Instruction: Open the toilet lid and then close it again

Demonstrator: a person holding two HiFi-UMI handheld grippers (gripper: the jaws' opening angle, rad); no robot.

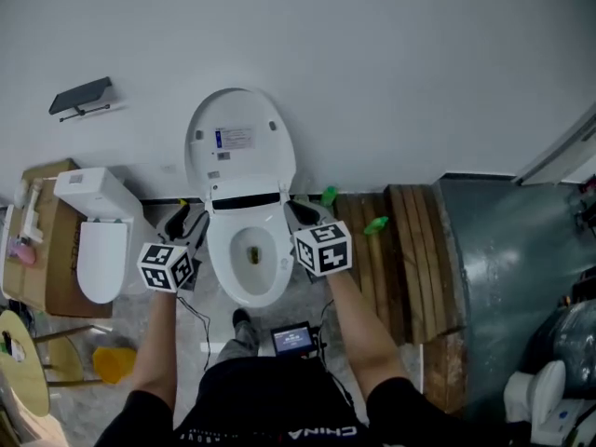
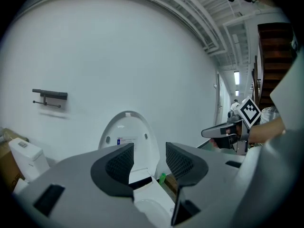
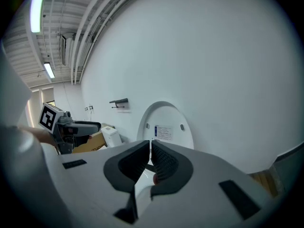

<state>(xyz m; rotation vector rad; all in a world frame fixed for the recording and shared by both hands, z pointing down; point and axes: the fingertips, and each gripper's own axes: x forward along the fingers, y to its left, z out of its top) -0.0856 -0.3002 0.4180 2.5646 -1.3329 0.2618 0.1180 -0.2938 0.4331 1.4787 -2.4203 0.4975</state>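
Observation:
The white toilet lid [image 1: 237,138] stands raised against the wall, its sticker facing out, above the uncovered bowl [image 1: 251,259]. My left gripper [image 1: 177,220] is to the left of the bowl, apart from it; in the left gripper view its jaws [image 2: 149,158] are open with nothing between them, and the lid [image 2: 127,134] shows beyond the gap. My right gripper [image 1: 303,212] sits by the bowl's right rear corner. In the right gripper view the right gripper [image 3: 151,158] is shut on nothing, with the lid [image 3: 166,127] ahead of it.
A second white toilet [image 1: 93,240] rests on a cardboard box at the left. A wooden pallet [image 1: 400,250] lies to the right, with two green objects [image 1: 329,195] near the wall. A dark shelf [image 1: 82,96] is mounted on the wall. A small screen [image 1: 293,338] sits near my feet.

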